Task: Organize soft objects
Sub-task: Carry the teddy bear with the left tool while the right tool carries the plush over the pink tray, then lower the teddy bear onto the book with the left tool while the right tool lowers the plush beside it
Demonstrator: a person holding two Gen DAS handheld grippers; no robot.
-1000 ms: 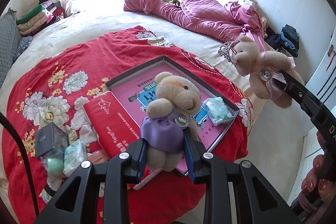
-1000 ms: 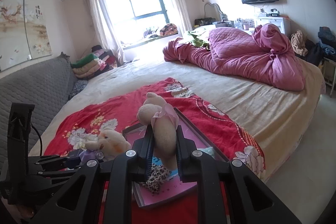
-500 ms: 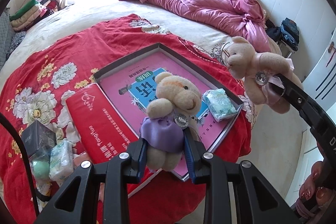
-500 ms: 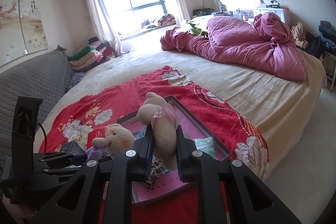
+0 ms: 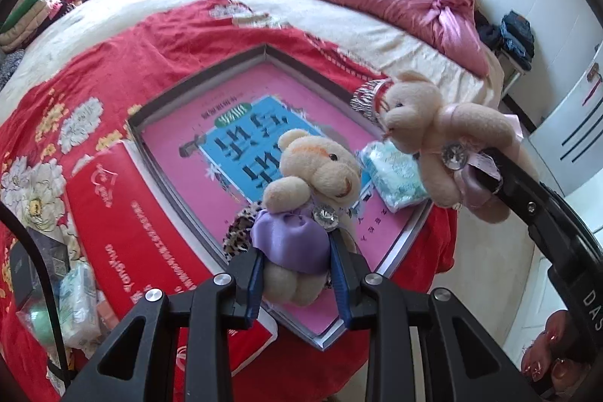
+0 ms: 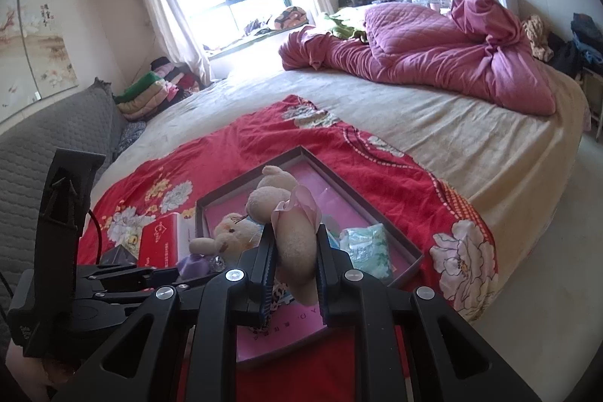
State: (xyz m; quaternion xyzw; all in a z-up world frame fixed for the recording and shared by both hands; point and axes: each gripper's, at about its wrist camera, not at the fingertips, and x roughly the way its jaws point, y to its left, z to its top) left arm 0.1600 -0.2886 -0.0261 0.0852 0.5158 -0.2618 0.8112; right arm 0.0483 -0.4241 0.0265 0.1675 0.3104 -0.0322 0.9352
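The purple-dressed bear (image 5: 301, 213) between the left fingers (image 5: 251, 283) hides part of the leopard-print cloth (image 5: 237, 232) beneath.

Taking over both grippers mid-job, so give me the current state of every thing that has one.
Left gripper: shut on the purple-dress bear.
Purple-dress bear: held upright above the box.
Right gripper: shut on the pink-bow bear.
Pink-bow bear: held in the air, over the box's edge.
Box: open, no lid on.
Tissue pack: lying in the box, sealed.
Quilt: crumpled on the bed.
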